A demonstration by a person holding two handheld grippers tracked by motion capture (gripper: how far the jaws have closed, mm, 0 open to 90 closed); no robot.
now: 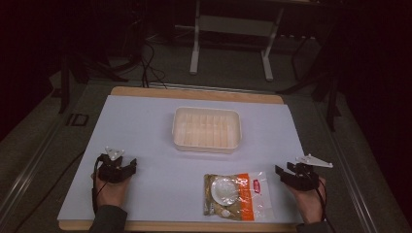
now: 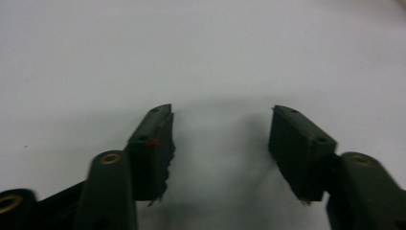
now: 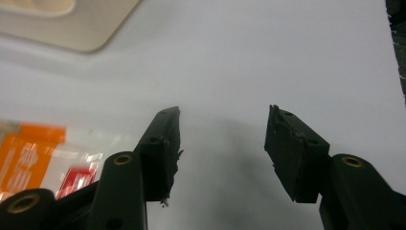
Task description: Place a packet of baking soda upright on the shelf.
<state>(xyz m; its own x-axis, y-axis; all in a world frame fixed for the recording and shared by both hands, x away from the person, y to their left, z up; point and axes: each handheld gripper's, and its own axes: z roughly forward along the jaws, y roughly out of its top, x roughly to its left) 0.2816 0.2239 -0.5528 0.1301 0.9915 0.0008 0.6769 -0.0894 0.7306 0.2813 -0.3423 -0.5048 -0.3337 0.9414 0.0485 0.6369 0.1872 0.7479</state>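
We count two grippers, one bag, one tray on table [image 1: 145, 121].
- Left gripper [image 1: 127, 167]: near left edge, jaws wide, nothing between.
- Right gripper [image 1: 283, 172]: near right edge, jaws wide, nothing between.
- Bag [image 1: 238, 195]: one, clear with orange and red label, near front edge, just beside right gripper; writing too blurred to read.
- Tray [image 1: 206, 129]: one, white, ribbed, mid-table toward back edge.

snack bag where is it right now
In the high view the snack bag lies flat near the table's front edge, right of centre, between the tray behind it and the right hand-held gripper beside it.
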